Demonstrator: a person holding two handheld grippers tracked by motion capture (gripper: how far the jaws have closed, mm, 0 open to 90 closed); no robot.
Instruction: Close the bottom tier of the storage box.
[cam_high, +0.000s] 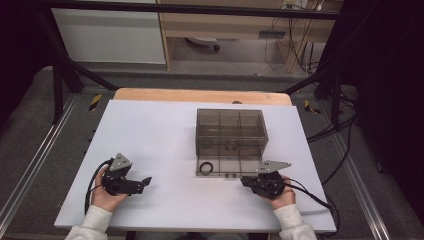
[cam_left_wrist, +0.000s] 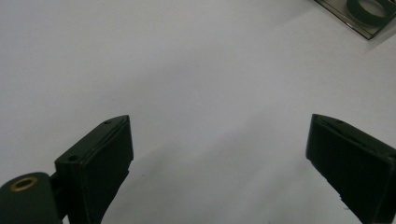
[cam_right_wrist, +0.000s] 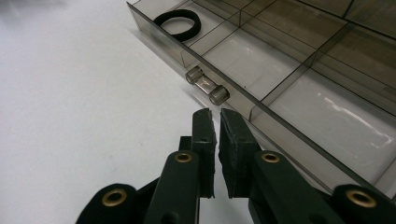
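White desk, smoked clear drawer box at centre, its drawer pulled out toward the person.
Right gripper: jaws nearly together, nothing between them, tips just short of the drawer's clear handle. Black ring lies in the drawer's end compartment. Left gripper: jaws wide apart, empty, over bare desk.

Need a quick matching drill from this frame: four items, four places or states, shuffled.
Items:
1. left tongs
2. right tongs
3. black rubber ring
4. smoky clear plastic drawer

States:
A. lying in a corner compartment
B. jaws nearly together, nothing between them
C. pulled out onto the white table
D. jaws wide apart over bare table

Pairs: 1-D, 2-B, 3-A, 4-C
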